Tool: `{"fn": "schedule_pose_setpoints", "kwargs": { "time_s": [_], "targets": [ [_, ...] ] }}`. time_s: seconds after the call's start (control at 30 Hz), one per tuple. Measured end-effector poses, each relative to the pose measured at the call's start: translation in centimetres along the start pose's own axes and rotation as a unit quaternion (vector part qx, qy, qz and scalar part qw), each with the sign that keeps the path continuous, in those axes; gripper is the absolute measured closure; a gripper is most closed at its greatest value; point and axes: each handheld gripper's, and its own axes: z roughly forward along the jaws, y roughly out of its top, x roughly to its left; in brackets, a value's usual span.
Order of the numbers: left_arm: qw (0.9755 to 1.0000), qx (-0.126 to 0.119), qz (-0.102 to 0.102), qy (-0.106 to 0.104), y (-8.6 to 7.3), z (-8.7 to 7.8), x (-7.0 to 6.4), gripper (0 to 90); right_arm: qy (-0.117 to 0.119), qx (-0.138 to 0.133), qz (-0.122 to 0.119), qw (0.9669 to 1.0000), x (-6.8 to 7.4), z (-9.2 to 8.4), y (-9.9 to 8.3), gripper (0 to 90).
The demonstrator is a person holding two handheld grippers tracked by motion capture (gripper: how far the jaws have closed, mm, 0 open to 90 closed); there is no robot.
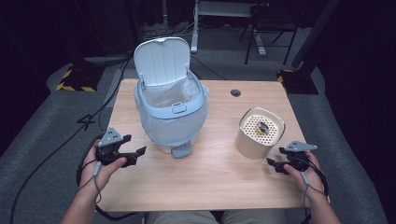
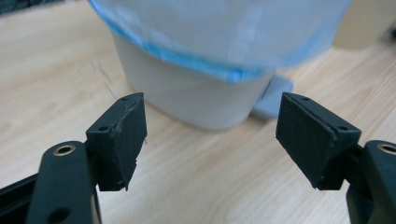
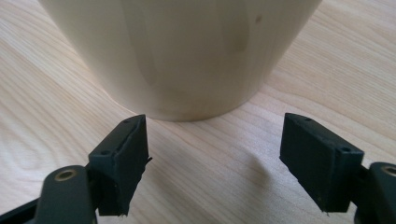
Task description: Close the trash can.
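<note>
The beige container (image 1: 259,133) with its perforated insert is sitting on the counter (image 1: 210,177) at about four o'clock from the middle, probably parked there so that the right hand can reach it without crossing over. The right claw (image 1: 275,165) is hovering just beside its base, at the container's five o'clock, jaws spread with nothing between them; in the right gripper view the tapered wall (image 3: 182,56) is looming straight ahead, suggesting a grasp low on the body. The pedal bin (image 1: 170,112), lid up and liner folded over the rim, is standing at eleven o'clock, seemingly readied to receive waste. The left claw (image 1: 133,156) is waiting at the bin's seven o'clock, also spread and empty.
</note>
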Motion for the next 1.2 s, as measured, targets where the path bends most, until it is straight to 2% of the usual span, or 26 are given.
{"fn": "schedule_pose_setpoints", "kwargs": {
  "time_s": [0.1,0.13,0.17,0.2,0.23,0.3,0.37,0.5,0.63,0.7,0.87,1.03,1.2],
  "targets": [
    [0.9999,-0.016,-0.002,-0.004,1.0,-0.7,0.4,25.5,-0.002,0.0,0.001,1.0,0.1,0.5,-0.5,22.6],
    [0.9999,-0.011,0.002,0.008,1.4,-1.0,0.5,25.7,-0.003,-0.004,0.006,1.0,0.1,0.7,-0.7,20.3],
    [0.9991,0.0,0.022,0.037,1.8,-1.2,0.7,26.0,-0.001,-0.011,0.014,0.9998,0.0,0.8,-0.9,19.0],
    [0.9972,0.011,0.045,0.059,2.3,-1.3,0.8,26.0,0.004,-0.009,0.021,0.9997,-0.1,0.9,-0.9,18.9],
    [0.9963,0.012,0.054,0.065,2.7,-1.5,1.0,26.0,0.009,-0.007,0.027,0.9996,-0.3,0.9,-0.9,18.8],
    [0.9984,-0.003,0.042,0.037,3.5,-1.8,1.5,26.3,0.01,-0.007,0.028,0.9995,-0.3,0.9,-0.9,18.5],
    [0.9992,-0.027,0.026,0.013,4.4,-2.2,2.0,26.4,0.01,-0.007,0.029,0.9995,-0.3,0.9,-0.9,18.4],
    [0.9982,-0.047,0.036,0.008,6.3,-3.2,2.9,27.2,0.01,-0.007,0.028,0.9995,-0.3,0.9,-0.9,18.3],
    [0.9963,-0.072,0.042,-0.019,8.2,-3.8,3.5,27.2,0.01,-0.007,0.028,0.9995,-0.3,0.9,-0.9,18.3],
    [0.9953,-0.083,0.043,-0.026,9.3,-4.1,3.7,27.3,0.01,-0.007,0.028,0.9995,-0.3,0.9,-0.9,18.3],
    [0.9935,-0.105,0.037,-0.025,11.7,-4.6,4.4,29.3,0.01,-0.008,0.028,0.9995,-0.3,0.9,-0.9,18.3],
    [0.9915,-0.121,0.034,-0.034,13.8,-4.7,4.9,32.7,0.01,-0.008,0.028,0.9995,-0.3,1.0,-0.9,18.3],
    [0.9882,-0.141,0.01,-0.059,15.7,-4.4,5.4,33.0,0.011,-0.008,0.028,0.9995,-0.3,1.0,-0.9,18.4]
  ]
}}
